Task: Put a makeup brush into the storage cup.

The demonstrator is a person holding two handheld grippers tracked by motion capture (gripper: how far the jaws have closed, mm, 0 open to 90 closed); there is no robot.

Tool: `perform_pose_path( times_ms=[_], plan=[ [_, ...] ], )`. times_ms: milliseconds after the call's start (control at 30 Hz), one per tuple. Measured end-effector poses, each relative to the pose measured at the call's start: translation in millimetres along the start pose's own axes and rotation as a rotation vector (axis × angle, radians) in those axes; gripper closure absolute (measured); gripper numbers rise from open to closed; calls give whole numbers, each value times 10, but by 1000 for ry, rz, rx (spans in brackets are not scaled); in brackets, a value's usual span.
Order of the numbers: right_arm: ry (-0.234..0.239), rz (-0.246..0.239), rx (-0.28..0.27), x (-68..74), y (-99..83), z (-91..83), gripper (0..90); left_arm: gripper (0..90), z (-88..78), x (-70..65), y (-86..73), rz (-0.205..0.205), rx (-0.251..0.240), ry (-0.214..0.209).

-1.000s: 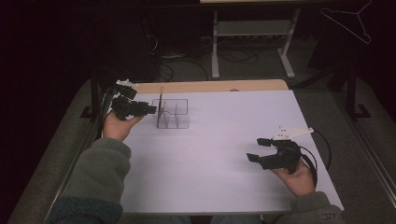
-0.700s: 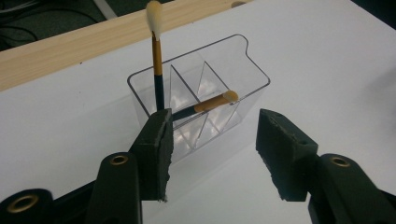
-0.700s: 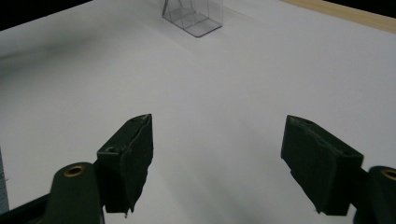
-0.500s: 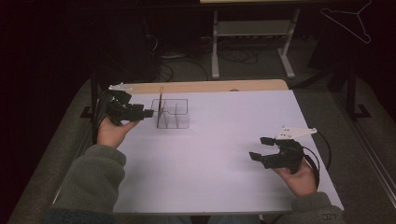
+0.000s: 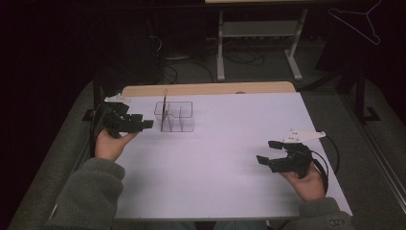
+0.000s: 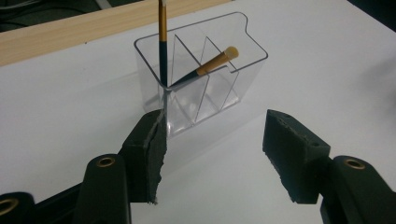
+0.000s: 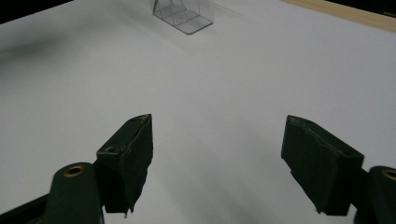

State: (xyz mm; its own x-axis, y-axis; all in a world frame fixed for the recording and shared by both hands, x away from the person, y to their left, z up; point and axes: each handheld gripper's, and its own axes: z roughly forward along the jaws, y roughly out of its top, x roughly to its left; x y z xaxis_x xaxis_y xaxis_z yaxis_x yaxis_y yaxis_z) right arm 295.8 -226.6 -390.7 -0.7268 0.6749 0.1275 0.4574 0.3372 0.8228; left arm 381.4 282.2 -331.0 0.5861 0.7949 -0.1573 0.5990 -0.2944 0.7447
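I am holding the left gripper [image 6: 212,154] just short of the clear organizer [image 6: 201,79], its jaws spread with nothing between them; they have just been opening. In the left gripper view, the left-hand jaw's tip is lining up with the near bottom corner of the organizer, though I cannot tell whether it is touching. In the high view the left gripper [image 5: 143,124] is sitting at the left edge of the table [image 5: 230,167], pointing toward the organizer [image 5: 175,116], with a small gap showing between them.

The organizer is standing upright on the white table surface, toward the far left, near the wooden strip [image 5: 206,89] along the far edge. It is split into compartments by clear dividers. A long brush [image 6: 162,42] with a dark and gold handle is standing nearly upright in the compartment nearest my left gripper, rising past the top of that view. A shorter brush [image 6: 212,63] with a tan tip is leaning at a slant across the rim, its tip reaching over the middle compartment.

I am keeping the right gripper [image 7: 217,163] well apart from all this, at the near right of the table [image 7: 233,70], jaws spread wide and empty over the bare surface. In the high view the right gripper [image 5: 269,152] is resting in my hand [image 5: 309,184], pointing left.
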Motion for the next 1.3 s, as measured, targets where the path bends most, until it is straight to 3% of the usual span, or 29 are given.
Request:
perform_pose_path(
  times_ms=[700,1300],
  plan=[
    [-9,9,-3,-28,-15,-20,240,362,-51,-142,-160,35,-13,-10],
    [-13,10,0,-36,-25,-15,240,346,-74,-248,-343,22,-42,-40]
  ],
)
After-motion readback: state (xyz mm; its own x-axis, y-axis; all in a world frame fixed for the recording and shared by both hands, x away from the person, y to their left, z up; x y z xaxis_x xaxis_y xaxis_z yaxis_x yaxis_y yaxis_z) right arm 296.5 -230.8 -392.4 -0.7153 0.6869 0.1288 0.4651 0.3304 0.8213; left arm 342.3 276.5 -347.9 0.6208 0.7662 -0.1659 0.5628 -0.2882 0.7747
